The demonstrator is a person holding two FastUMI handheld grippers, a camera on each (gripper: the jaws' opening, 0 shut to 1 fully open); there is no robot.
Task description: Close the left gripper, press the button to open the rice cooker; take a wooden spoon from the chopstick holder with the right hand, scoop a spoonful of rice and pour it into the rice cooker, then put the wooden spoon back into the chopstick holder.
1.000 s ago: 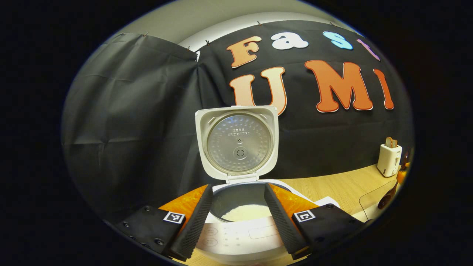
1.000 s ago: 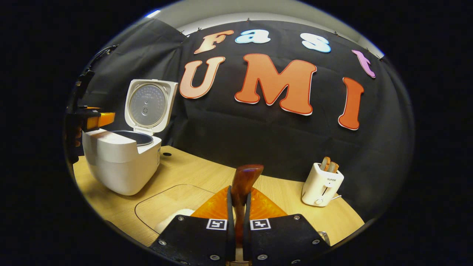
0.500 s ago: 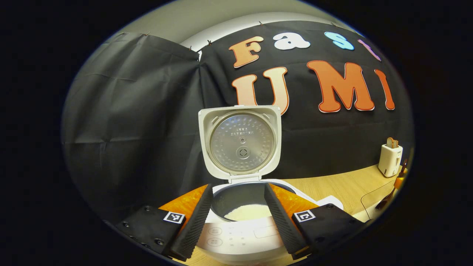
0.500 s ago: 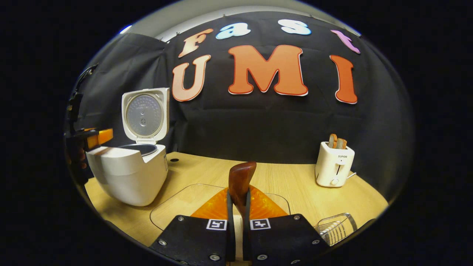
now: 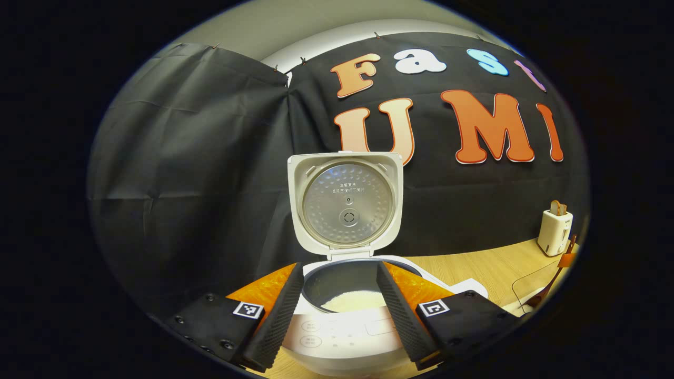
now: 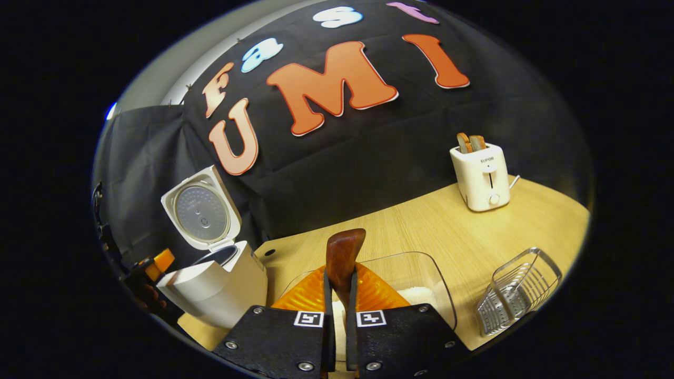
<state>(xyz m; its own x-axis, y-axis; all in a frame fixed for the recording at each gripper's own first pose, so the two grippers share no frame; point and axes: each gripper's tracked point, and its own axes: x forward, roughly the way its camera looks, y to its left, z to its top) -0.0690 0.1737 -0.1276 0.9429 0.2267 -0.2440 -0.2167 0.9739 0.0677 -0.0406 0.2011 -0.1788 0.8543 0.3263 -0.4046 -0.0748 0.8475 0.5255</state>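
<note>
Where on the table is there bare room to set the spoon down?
Bare wood lies between the rice tub and toaster, and behind the tub toward the cooker. The front right is crowded by the wire holder.

White rice cooker (image 5: 345, 316) open; wooden spoon (image 6: 343, 258) upright over rice.

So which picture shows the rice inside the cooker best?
The left gripper view: it looks straight into the open rice cooker, where the rice lies in the pot. The right gripper view shows the cooker from the side, its inside hidden.

toaster (image 6: 483, 176) brand print (too small), cooker lid (image 5: 346, 202) text illegible
</note>
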